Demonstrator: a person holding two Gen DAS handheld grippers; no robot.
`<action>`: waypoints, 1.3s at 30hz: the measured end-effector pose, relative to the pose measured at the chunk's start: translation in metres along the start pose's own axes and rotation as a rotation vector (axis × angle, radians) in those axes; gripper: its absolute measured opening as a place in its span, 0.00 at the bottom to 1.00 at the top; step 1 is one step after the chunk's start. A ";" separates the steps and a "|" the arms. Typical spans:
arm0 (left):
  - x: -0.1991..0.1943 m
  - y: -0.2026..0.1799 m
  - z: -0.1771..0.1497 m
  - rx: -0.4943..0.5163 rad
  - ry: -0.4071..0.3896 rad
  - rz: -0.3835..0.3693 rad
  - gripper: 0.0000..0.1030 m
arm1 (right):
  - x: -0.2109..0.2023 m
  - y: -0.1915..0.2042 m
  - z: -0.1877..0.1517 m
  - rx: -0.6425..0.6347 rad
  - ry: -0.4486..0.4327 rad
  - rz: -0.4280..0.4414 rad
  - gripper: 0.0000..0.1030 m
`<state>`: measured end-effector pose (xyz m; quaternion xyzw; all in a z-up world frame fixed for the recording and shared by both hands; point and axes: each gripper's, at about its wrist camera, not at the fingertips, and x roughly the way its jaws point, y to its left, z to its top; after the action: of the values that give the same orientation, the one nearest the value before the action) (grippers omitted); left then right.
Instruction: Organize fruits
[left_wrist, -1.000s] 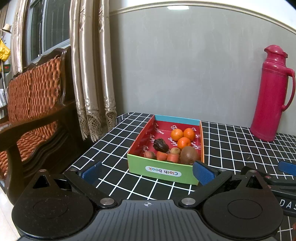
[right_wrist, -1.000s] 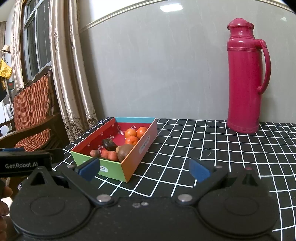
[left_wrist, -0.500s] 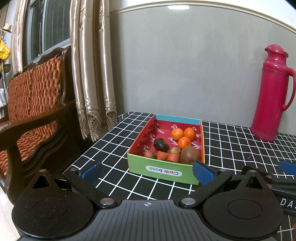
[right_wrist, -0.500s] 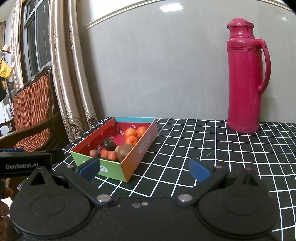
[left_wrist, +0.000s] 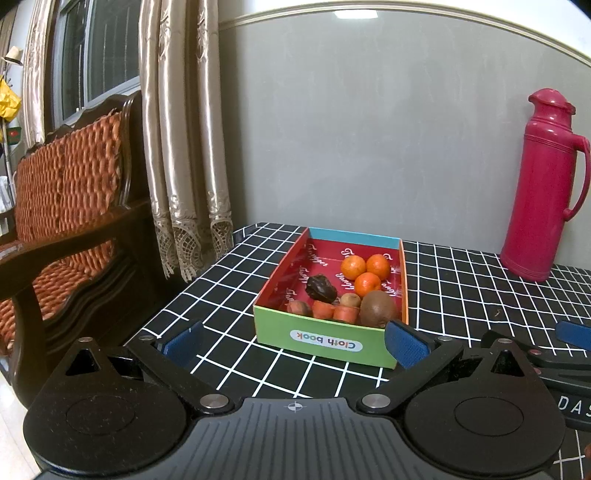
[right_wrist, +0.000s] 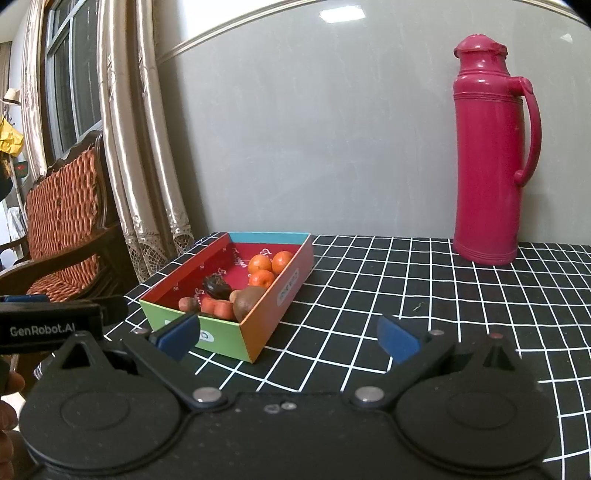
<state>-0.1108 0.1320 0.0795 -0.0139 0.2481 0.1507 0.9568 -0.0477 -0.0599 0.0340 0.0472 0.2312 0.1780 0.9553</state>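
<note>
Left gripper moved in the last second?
No. In its wrist view, the box and thermos sit where they did against the left gripper fingers.

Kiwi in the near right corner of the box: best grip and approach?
Grip the kiwi across its rounded middle, coming from above. It sits against the box walls in the corner, with carrot pieces on its left, so only its top is open.

"Cloth book" reads upside down on the green box (left_wrist: 325, 341) front, frame centre. "GenRobot.AI" marks the left claw (right_wrist: 48, 325), far left.
</note>
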 end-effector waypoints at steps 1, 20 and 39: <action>0.000 0.000 0.000 0.000 0.000 0.000 1.00 | 0.000 0.000 0.000 0.000 -0.001 -0.001 0.99; 0.001 0.000 -0.001 -0.003 0.003 -0.001 1.00 | 0.002 0.000 -0.002 0.002 0.002 -0.001 1.00; 0.018 -0.029 -0.004 0.026 0.009 -0.041 1.00 | -0.002 -0.031 -0.004 0.028 -0.002 -0.036 1.00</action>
<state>-0.0895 0.1092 0.0661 -0.0072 0.2542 0.1279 0.9586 -0.0413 -0.0892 0.0257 0.0566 0.2337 0.1577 0.9578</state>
